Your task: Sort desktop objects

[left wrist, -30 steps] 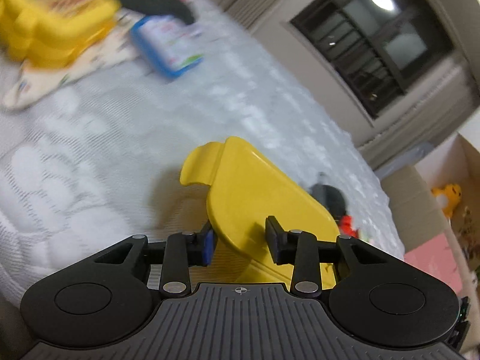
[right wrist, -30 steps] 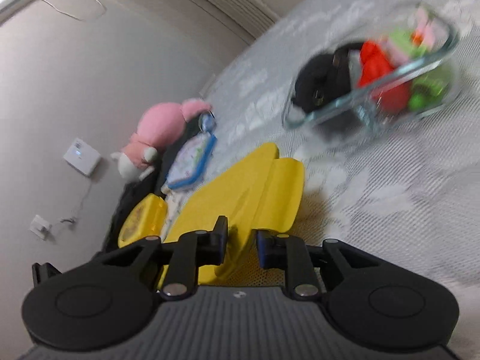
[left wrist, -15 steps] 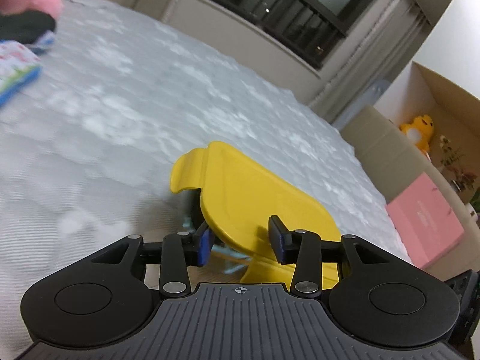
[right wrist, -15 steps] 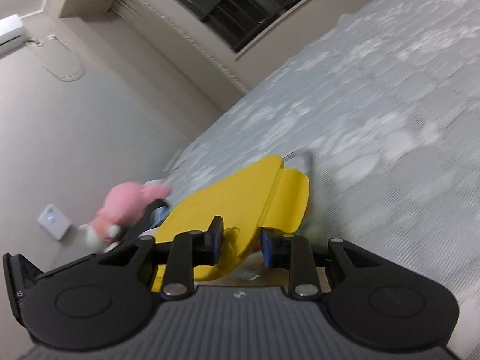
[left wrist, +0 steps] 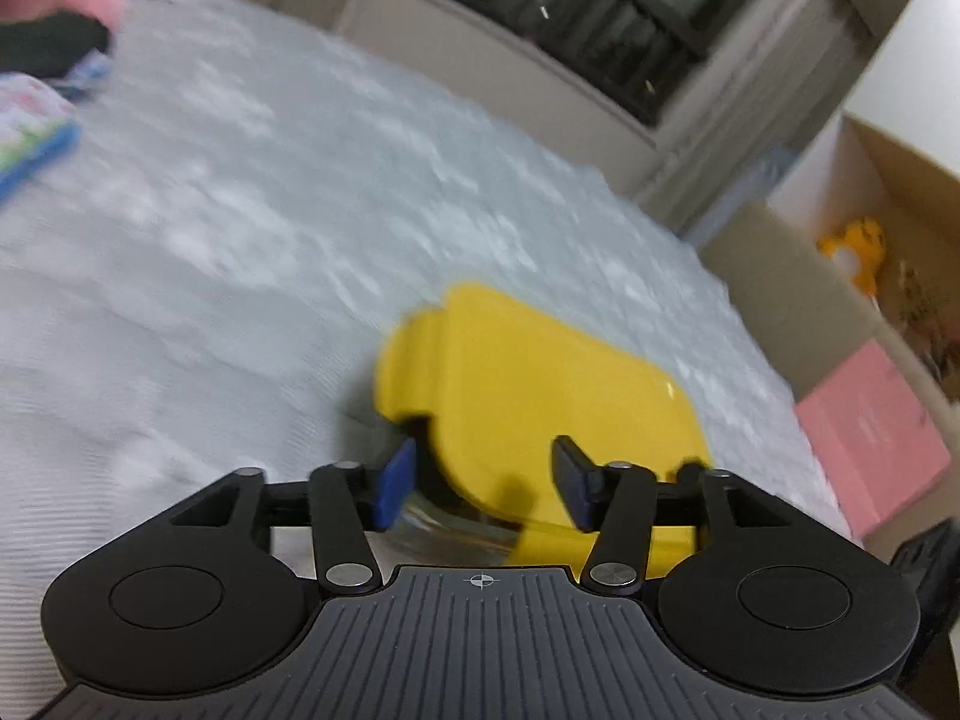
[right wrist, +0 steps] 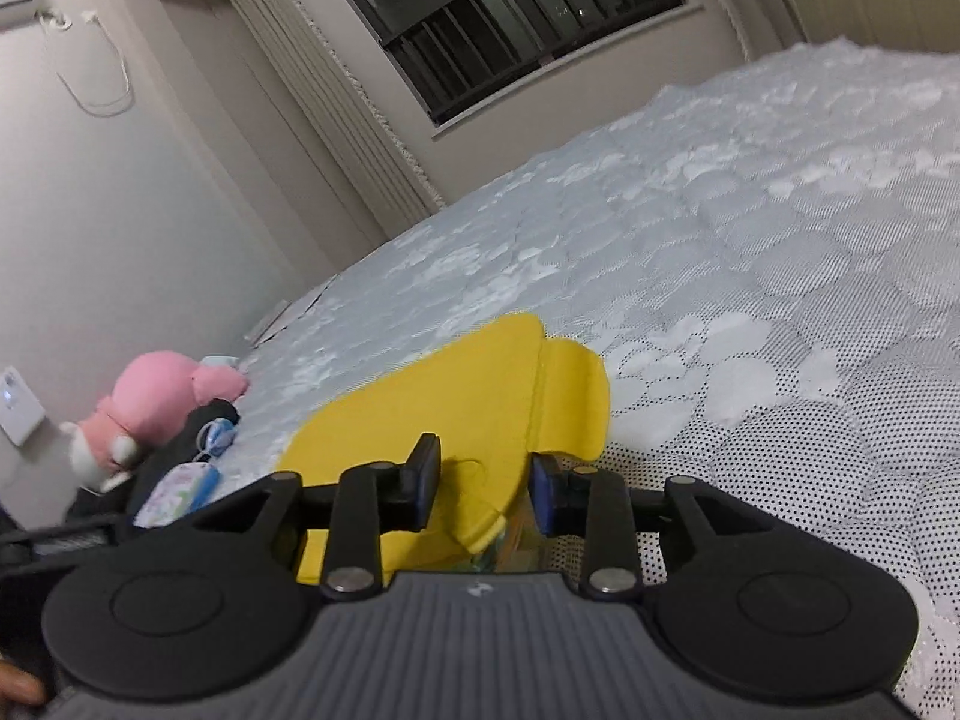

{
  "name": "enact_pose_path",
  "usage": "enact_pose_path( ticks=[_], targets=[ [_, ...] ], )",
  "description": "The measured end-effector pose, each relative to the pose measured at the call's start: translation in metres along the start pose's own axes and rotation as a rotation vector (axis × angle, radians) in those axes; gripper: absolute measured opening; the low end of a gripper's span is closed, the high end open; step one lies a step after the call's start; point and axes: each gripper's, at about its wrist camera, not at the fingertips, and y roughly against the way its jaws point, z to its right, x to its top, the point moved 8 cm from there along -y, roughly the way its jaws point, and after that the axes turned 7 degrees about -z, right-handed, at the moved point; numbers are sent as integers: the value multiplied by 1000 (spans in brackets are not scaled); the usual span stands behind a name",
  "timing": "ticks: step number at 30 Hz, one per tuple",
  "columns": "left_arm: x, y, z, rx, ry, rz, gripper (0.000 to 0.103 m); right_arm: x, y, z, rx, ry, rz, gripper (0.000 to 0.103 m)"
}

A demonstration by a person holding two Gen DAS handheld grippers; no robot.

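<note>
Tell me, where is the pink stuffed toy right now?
In the right wrist view, the pink stuffed toy sits at the far left edge of the bed near the wall, left of the yellow lid, with a small blue-edged case just below it.

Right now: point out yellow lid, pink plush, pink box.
yellow lid [left wrist: 540,384], left wrist view, flat top.
pink plush [right wrist: 162,396], right wrist view, body.
pink box [left wrist: 870,438], left wrist view, top face.
</note>
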Motion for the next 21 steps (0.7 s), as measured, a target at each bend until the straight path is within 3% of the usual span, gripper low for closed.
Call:
enact_pose_path(
  ticks=[5,9,12,15,21],
  targets=[
    [25,37,-20,59,34,99,79,-6,3,-15,-75,67,26,42],
    [41,15,-11,138,-21,52,82,-5,5,-17,-72,78,10,45],
    [48,-22,-11,174,-46,-13,82,-7,16,-7,-5,0,-6,57],
    [45,-53,-9,123,-57,-76,81,-9,26,3,-14,-19,-2,65],
    [38,-66,-11,-6,-38,-94,81,10,35,31,-42,-133,89,64]
  ],
)
